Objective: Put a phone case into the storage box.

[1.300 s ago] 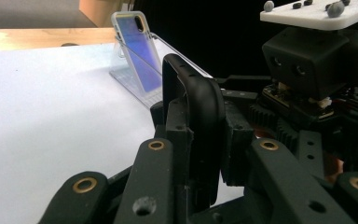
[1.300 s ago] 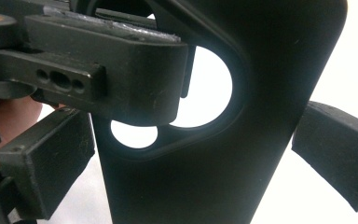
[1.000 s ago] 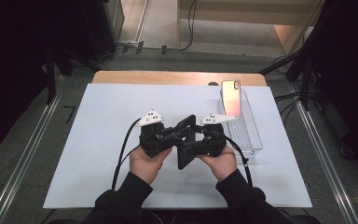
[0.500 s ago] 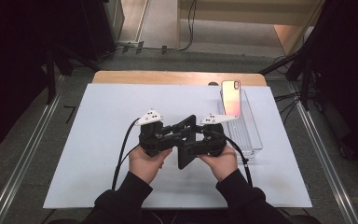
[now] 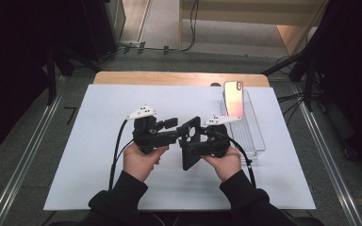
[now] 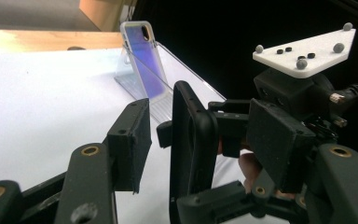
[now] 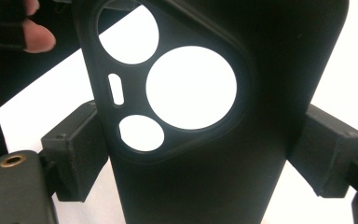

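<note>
Your right gripper (image 7: 200,154) had its 2 jaws clamped on the long edges of a black phone case (image 7: 223,140), 1 pad pressed against each side. Through that gripper's own view the case's camera cutouts faced you: 2 round holes, a larger round one and a small slot, with white surface showing through them.

Your left gripper (image 6: 158,140) had its jaws apart. In the left gripper view, 1 pad (image 6: 130,140) stood just beside the case's rim (image 6: 191,149), with a narrow gap between them; whether the other pad touched the case I could not tell.

From the high view, both grippers met nose to nose above the middle of the bench (image 5: 99,188), the case (image 5: 190,148) held off the surface between them and tilted. Your left hand (image 5: 141,160) and right hand (image 5: 226,162) came in from the near edge in dark sleeves.

Farther right, well apart from the grippers, a clear tray (image 5: 254,136) lay on the white bench cover. A phone (image 5: 233,96) leaned tilted at its far end.
</note>
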The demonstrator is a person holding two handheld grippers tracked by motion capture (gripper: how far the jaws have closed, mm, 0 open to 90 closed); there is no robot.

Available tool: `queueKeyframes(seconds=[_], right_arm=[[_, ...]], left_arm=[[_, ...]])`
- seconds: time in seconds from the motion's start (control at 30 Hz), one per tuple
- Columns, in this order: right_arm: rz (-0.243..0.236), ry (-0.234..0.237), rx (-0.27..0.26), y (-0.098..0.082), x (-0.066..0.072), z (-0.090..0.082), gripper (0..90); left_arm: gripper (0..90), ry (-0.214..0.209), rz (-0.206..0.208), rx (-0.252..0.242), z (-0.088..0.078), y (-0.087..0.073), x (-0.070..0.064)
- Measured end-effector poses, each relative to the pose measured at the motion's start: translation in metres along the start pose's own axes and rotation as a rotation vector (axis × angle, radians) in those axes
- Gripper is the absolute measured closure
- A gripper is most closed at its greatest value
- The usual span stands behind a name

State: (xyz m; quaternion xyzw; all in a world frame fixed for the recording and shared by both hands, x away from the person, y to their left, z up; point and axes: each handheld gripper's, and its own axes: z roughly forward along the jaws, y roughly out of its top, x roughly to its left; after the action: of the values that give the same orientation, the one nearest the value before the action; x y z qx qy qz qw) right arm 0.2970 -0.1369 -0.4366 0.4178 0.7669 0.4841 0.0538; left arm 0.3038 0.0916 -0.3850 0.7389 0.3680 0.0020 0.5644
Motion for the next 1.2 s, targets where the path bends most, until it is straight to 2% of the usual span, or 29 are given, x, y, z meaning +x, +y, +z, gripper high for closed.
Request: queueKeyframes(seconds=[0.1, 0.13, 0.2, 0.3, 0.4, 0.5, 0.57, 0.7, 0.77, 0.87, 1.0, 1.1, 1.2], right_arm=[[0.005, -0.008, 0.002, 0.000, -0.002, -0.001, 12.1], [0.008, -0.009, 0.003, 0.000, -0.003, -0.001, 12.1], [0.011, -0.012, 0.001, 0.000, -0.005, -0.002, 12.1], [0.016, -0.016, 0.003, 0.000, -0.007, -0.004, 12.1], [0.019, -0.017, 0.001, 0.001, -0.009, -0.005, 12.1], [0.018, -0.020, 0.001, 0.001, -0.010, -0.006, 12.1], [0.017, -0.022, -0.002, 0.002, -0.010, -0.008, 12.1], [0.019, -0.012, -0.007, 0.003, -0.012, -0.010, 12.1], [0.018, -0.004, -0.006, 0.003, -0.013, -0.011, 12.1], [0.007, 0.015, -0.001, 0.004, -0.015, -0.012, 12.0], [-0.002, 0.027, 0.006, 0.005, -0.014, -0.013, 12.0], [-0.008, 0.035, 0.010, 0.005, -0.013, -0.013, 12.0], [-0.018, 0.041, 0.020, 0.005, -0.013, -0.012, 12.0]], left_arm=[[37.8, -0.003, -0.019, 0.013, -0.004, 0.002, 0.004], [37.8, 0.015, -0.011, 0.009, -0.007, 0.003, 0.004], [37.7, 0.026, 0.011, -0.005, -0.011, 0.004, 0.005], [32.9, -0.004, -0.007, 0.046, -0.013, 0.005, 0.011], [32.8, -0.002, -0.005, 0.073, -0.015, 0.001, 0.016], [32.8, -0.036, -0.021, 0.097, -0.016, -0.003, 0.023], [32.7, -0.060, -0.021, 0.137, -0.015, -0.006, 0.027], [32.8, -0.060, 0.031, 0.196, -0.018, -0.012, 0.031], [32.8, -0.078, 0.045, 0.231, -0.018, -0.016, 0.032], [32.7, -0.064, 0.091, 0.263, -0.020, -0.022, 0.031], [32.8, -0.087, 0.154, 0.362, -0.019, -0.030, 0.033], [32.8, -0.109, 0.160, 0.404, -0.019, -0.037, 0.037], [32.9, -0.102, 0.158, 0.412, -0.021, -0.042, 0.042]])
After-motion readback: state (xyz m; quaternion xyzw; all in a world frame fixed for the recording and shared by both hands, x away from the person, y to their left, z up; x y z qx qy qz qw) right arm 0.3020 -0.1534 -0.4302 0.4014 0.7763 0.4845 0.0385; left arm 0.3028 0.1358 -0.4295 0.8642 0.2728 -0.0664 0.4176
